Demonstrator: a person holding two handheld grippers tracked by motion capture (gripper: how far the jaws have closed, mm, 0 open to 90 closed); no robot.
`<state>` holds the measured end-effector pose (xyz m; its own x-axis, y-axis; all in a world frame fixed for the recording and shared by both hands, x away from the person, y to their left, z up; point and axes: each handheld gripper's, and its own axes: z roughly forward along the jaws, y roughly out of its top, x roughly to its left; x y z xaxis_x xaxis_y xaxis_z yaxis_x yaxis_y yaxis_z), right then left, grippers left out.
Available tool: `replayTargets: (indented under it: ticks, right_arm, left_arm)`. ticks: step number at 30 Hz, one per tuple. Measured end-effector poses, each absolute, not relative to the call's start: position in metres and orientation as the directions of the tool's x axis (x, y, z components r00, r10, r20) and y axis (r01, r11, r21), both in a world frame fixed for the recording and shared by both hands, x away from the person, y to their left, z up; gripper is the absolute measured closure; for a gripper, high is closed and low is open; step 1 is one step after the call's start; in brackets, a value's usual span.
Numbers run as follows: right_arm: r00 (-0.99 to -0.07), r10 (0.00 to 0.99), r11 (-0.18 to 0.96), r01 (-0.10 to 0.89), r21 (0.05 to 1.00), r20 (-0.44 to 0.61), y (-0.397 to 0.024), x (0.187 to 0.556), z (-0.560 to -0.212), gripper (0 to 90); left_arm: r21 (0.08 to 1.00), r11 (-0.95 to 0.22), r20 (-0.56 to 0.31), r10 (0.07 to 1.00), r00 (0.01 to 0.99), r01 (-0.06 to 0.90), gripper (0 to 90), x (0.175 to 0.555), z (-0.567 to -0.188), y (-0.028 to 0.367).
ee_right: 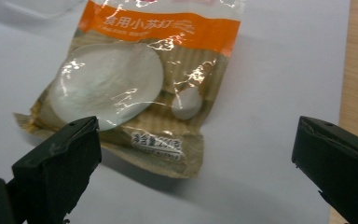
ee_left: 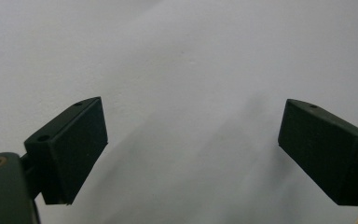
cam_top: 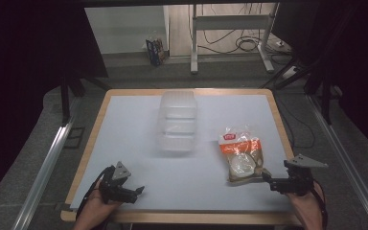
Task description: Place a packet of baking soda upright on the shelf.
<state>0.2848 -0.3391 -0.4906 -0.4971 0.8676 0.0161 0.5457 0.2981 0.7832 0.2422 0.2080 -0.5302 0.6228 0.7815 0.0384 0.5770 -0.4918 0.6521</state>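
Gaping tongs (ee_right: pixel 193 163), powder pouch (ee_right: pixel 135 79), clear tub (cam_top: pixel 177 122)

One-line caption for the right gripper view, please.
Open right hand-held gripper poised over the near end of a sealed orange-labelled packet lying flat on the white table.

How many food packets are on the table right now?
1. The orange-banded packet lies flat toward the table's right side, just ahead of the right claw. The clear plastic container at centre looks empty, though its contents are hard to tell.
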Motion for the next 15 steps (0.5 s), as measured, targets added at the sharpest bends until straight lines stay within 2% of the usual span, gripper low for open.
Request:
replayTargets:
  ticks: [15]
  right_arm:
    - [-0.49,0.871,0.339,0.558,0.757,-0.029,-0.3378,0.2877,-0.4974,1.5]
  left_arm:
    - [0.66,-0.476,0.02,0.784,0.62,0.581,7.6,0.2426,-0.5298,0.2108]
